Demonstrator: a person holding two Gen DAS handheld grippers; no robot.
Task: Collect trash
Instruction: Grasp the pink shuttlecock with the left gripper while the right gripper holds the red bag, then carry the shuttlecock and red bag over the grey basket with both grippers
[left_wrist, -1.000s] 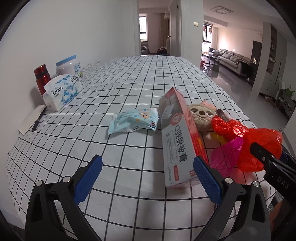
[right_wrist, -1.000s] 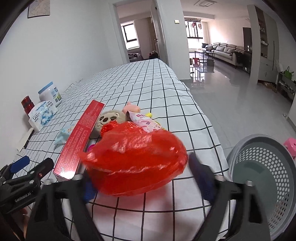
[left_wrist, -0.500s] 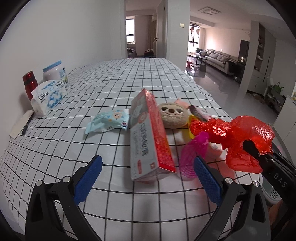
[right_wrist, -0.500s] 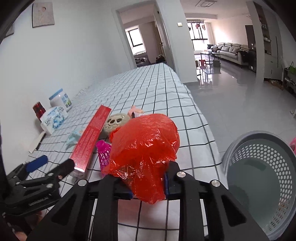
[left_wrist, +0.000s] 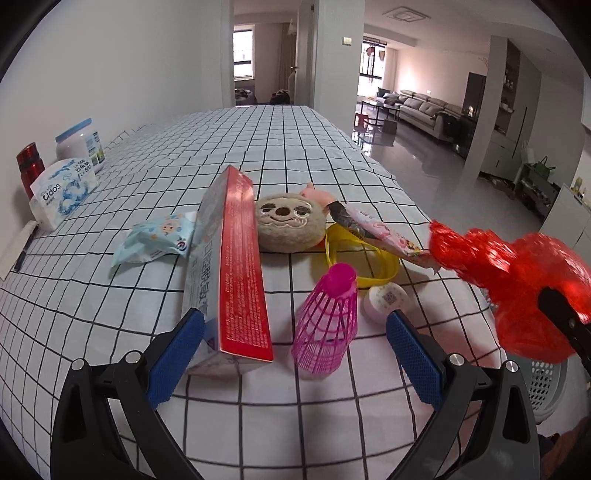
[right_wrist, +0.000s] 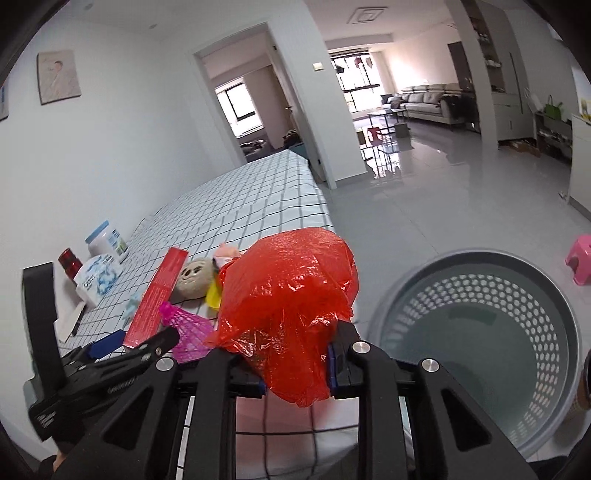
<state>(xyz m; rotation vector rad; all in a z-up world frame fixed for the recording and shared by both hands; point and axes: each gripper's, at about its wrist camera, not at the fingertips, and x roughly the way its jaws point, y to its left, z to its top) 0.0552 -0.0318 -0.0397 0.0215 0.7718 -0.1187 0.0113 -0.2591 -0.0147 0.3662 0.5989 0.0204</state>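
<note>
My right gripper (right_wrist: 295, 369) is shut on a crumpled red plastic bag (right_wrist: 288, 295), held above the table's right edge; the same bag (left_wrist: 517, 280) hangs at the right of the left wrist view. A grey perforated bin (right_wrist: 476, 343) stands on the floor just right of the bag. My left gripper (left_wrist: 295, 354) is open above the checked table (left_wrist: 184, 424), its blue pads either side of a red and white box (left_wrist: 236, 266) and a pink shuttlecock (left_wrist: 328, 325). A pink snack wrapper (left_wrist: 376, 232), a yellow ring (left_wrist: 354, 254) and a blue wipes packet (left_wrist: 159, 240) lie beyond.
A plush sloth toy (left_wrist: 288, 221) sits mid-table. A tissue pack (left_wrist: 62, 192), a white jar (left_wrist: 79, 144) and a red bottle (left_wrist: 29, 166) stand by the left wall. A small round pink lid (left_wrist: 386, 299) lies near the shuttlecock. A pink stool (right_wrist: 580, 258) stands on the floor.
The right gripper closed on the red bag and lifted it off the table toward the bin side. The left gripper slid right, so the box and shuttlecock now sit between its fingers.
</note>
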